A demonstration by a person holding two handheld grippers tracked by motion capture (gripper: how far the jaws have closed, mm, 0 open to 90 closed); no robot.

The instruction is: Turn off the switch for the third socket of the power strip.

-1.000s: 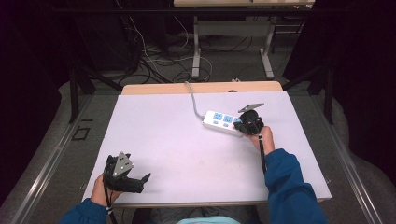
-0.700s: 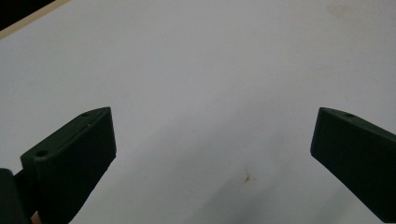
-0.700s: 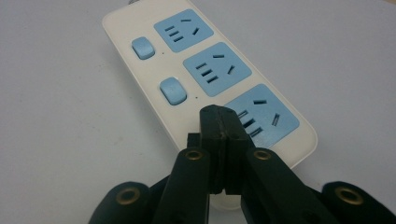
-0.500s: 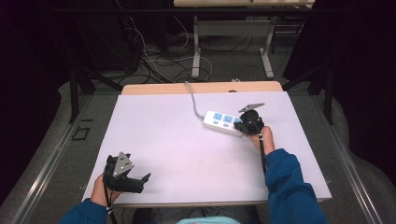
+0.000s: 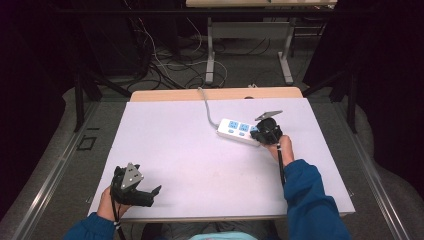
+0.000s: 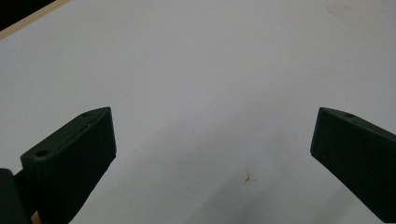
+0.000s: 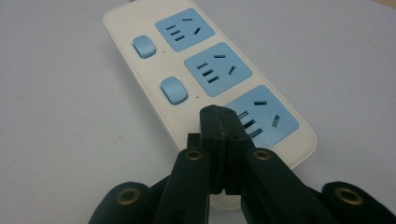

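Power strip (image 5: pixel 239 131), white with blue sockets, lies flat on a large white table (image 5: pixel 200 165), toward two o'clock from the table's middle in the high view. The table takes up most of that view, with a thin wooden edge along its far side. The strip lies slightly aslant. A grey cord (image 5: pixel 206 106) runs from its far end toward twelve o'clock and off the back of the table.

In the right gripper view the strip (image 7: pixel 201 70) shows three blue sockets in a row and two small blue switches (image 7: pixel 173 90) beside them, at about nine o'clock from the sockets.

The right gripper (image 5: pixel 265 134) is at the near end of the strip, held by a hand in a blue sleeve (image 5: pixel 307 200). Its jaws are clenched together with nothing between them, and the closed tip (image 7: pixel 219 122) sits at the spot beside the nearest socket; it may be pressing down there, though contact is hard to judge.

The left gripper (image 5: pixel 150 192) rests at the table's near edge, at about seven o'clock, well apart from the strip. Its jaws stand wide and released over bare table (image 6: pixel 210 70), holding nothing.
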